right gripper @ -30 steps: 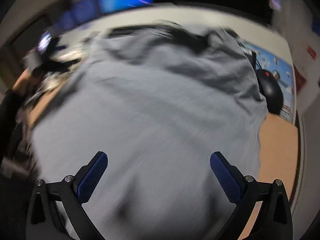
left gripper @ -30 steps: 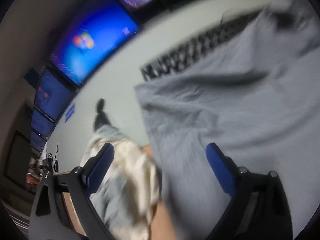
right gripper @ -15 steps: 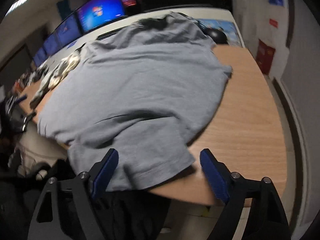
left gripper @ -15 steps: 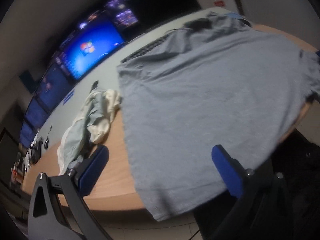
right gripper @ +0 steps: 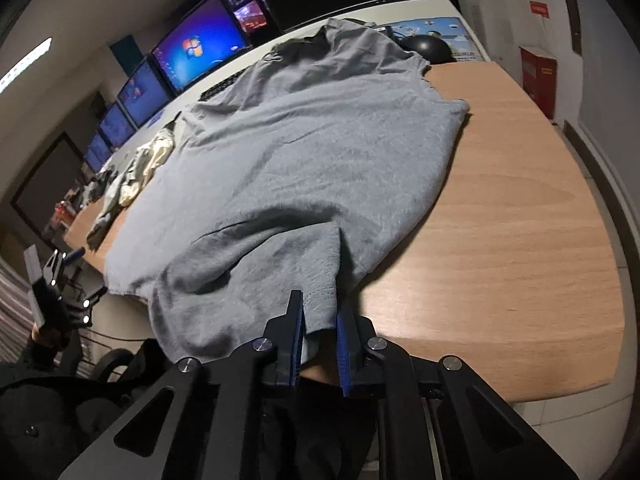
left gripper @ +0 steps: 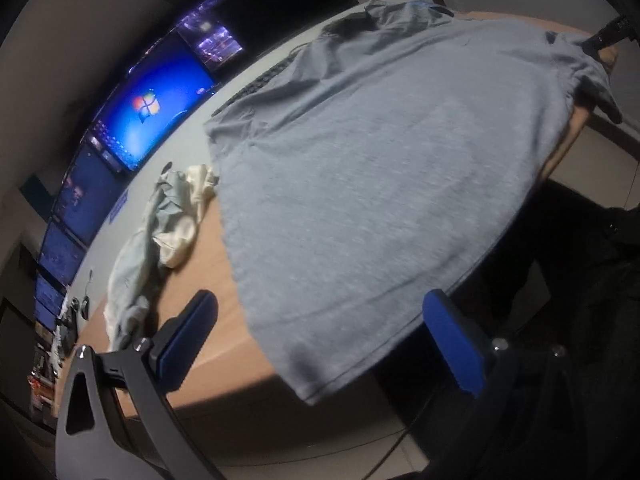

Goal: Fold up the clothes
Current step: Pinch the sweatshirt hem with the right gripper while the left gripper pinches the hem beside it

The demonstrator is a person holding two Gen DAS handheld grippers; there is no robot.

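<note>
A grey t-shirt (left gripper: 360,168) lies spread flat over the wooden table (left gripper: 224,344), its hem hanging over the near edge. My left gripper (left gripper: 320,344) is open and empty, just off the table edge at the shirt's hanging hem corner. In the right wrist view the same shirt (right gripper: 304,152) covers the table (right gripper: 520,208). My right gripper (right gripper: 320,332) is shut on the shirt's near hem corner at the table edge. The left gripper (right gripper: 68,280) shows small at the far left of that view.
A crumpled pale green and cream garment (left gripper: 160,232) lies on the table left of the shirt. A row of lit monitors (left gripper: 156,108) and a keyboard (left gripper: 260,80) stand along the back. A black mouse (right gripper: 428,46) sits on a printed pad at the far right.
Both grippers have pulled back from over the shirt to the near table edge. The right gripper, open before, has closed on the hem corner. The left gripper stays open.
</note>
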